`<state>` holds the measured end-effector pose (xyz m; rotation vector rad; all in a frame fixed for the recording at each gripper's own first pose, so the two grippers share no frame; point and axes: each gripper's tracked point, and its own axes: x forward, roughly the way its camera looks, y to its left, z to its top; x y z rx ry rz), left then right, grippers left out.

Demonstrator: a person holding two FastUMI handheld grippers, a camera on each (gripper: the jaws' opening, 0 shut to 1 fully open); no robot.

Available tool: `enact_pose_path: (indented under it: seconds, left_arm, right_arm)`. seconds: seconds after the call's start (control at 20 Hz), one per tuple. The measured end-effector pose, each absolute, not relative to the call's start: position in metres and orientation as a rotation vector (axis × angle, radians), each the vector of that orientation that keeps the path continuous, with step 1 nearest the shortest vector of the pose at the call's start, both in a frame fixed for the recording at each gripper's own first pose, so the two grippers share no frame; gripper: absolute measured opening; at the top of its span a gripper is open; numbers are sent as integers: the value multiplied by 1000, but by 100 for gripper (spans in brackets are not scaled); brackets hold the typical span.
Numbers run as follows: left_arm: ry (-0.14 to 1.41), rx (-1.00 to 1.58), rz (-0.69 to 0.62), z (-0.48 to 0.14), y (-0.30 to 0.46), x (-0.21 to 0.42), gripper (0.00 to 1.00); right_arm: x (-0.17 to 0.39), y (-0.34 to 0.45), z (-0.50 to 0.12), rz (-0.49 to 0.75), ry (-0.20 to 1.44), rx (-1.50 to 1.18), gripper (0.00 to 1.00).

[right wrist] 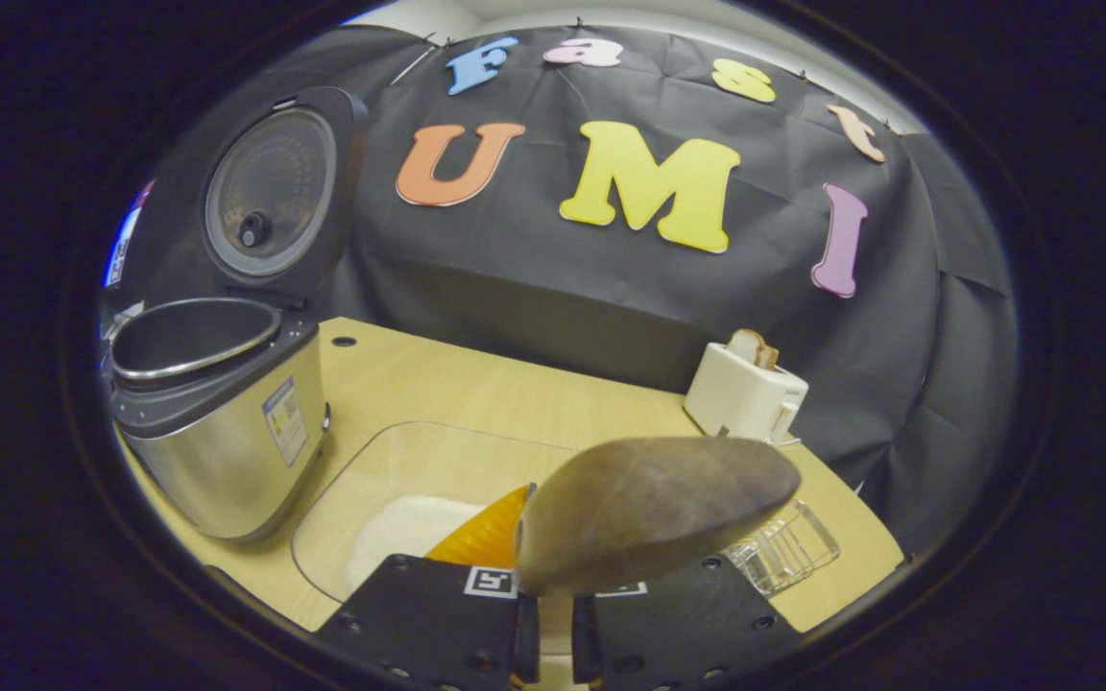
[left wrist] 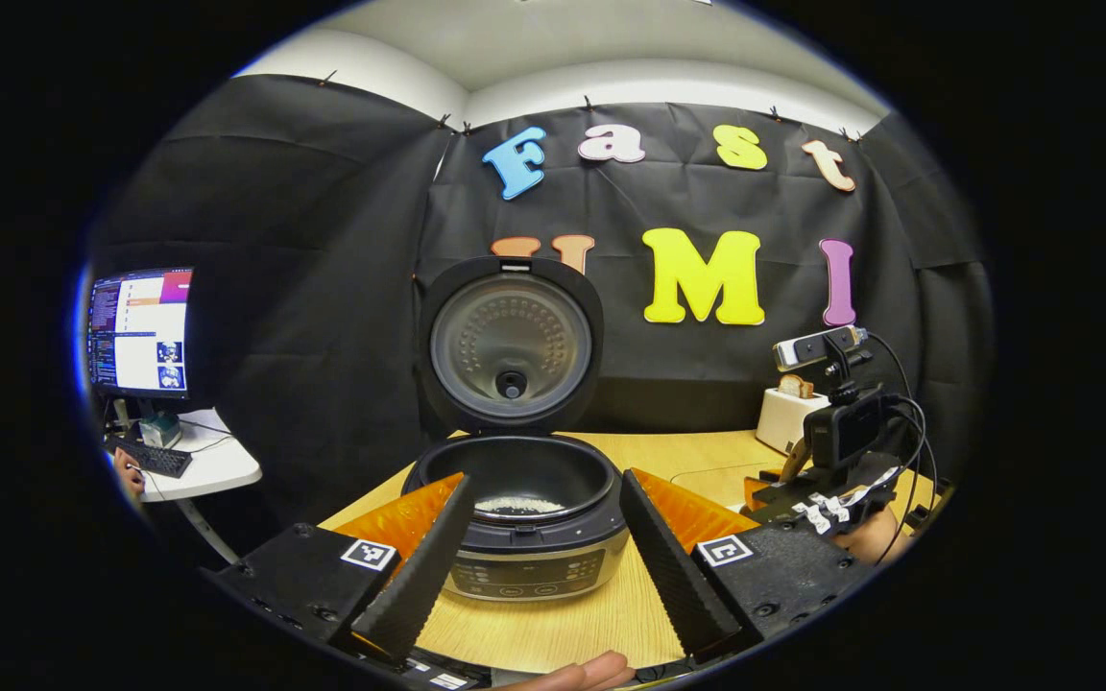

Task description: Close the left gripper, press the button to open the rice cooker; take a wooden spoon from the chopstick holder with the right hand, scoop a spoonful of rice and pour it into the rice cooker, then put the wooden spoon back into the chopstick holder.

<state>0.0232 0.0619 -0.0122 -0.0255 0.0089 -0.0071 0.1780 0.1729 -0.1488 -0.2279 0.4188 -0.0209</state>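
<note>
Facing the rice cooker (left wrist: 524, 523) head-on, the left gripper (left wrist: 541, 566) has its jaws spread wide w/ nothing held; the cooker's front panel sits in the gap between the two fingers (left wrist: 419, 566), just ahead of the tips. Lid (left wrist: 511, 345) is swung up & back, upright behind the pot; a thin patch of white rice (left wrist: 517, 505) lies at the bottom of the inner pot. Cooker stands on the wooden table (left wrist: 553, 624). Ahead-right of this claw, further off, is the right gripper (left wrist: 827, 480) w/ its camera & cables; a bit of a hand shows under it. A white toaster (left wrist: 785, 415) w/ a slice of bread stands beyond that, near the cloth wall. Far left of the claw: a monitor (left wrist: 140, 331) & keyboard (left wrist: 152, 457) on a small white side table.

In the right gripper view, the right gripper (right wrist: 545, 614) is pinched narrow on the wooden spoon (right wrist: 654, 509), fingers nearly together around the handle; the spoon bowl rises right in front of the lens, tilted, back side toward camera, so can't tell if anything's in it. Ahead-left of the claw stands the open rice cooker, well apart. Just below & ahead of the fingers is a clear tray (right wrist: 390, 480) w/ a heap of white rice (right wrist: 409, 533). A clear wire-like rack (right wrist: 783, 552) lies just right of the claw; can't tell if that's the chopstick holder. Toaster is ahead-right.
</note>
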Motion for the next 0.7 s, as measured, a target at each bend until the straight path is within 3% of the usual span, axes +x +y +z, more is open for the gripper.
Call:
enact_pose_path:
  seconds: [0.55, 0.7]
  left_arm:
    - [5, -94, -41, -12, 66, 27, 98]
    - [10, -99, -37, -15, 68, 29, 98]
  right_arm:
    - [174, 161, -153, -139, 473, 241, 12]
    - [176, 163, -149, -122, 459, 317, 12]
